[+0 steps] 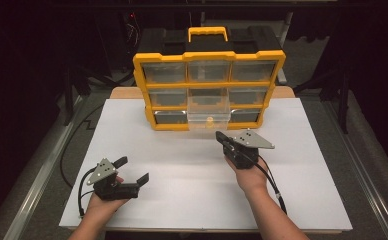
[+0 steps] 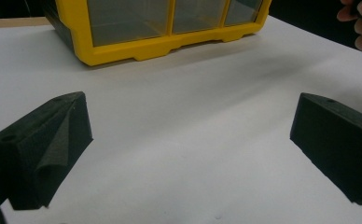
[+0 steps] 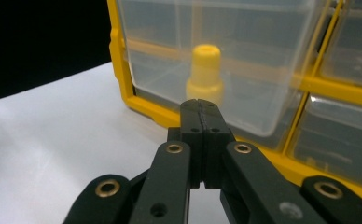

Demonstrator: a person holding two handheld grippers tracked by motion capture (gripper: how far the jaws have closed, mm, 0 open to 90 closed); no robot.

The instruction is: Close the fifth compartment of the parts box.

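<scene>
- Black left gripper (image 1: 133,170) low in the left of the high view, held in a hand at the near edge of the white table (image 1: 182,200); jaws wide apart, nothing between them.
- Same foam-faced pads (image 2: 53,144) at the lower left and lower right of the left gripper view, bare white surface between.
- Right gripper (image 1: 220,136) just right of centre in the high view, gripped by the other hand (image 1: 252,175), cable trailing back toward the lower right; jaws pressed together, holding nothing.
- Closed tips (image 3: 200,109) at centre of the right gripper view, aimed at a clear drawer (image 3: 226,70), just short of its front wall.
- Clear drawer (image 1: 209,112) pulled partly out of the middle column of the yellow organiser (image 1: 147,75), at upper centre of the high view.
- Small yellow piece (image 3: 205,74) upright inside that drawer, seen through the front wall; same yellow spot (image 1: 210,120) low in the drawer from above.
- Yellow carry handle (image 1: 208,32) atop the organiser, farthest back.
</scene>
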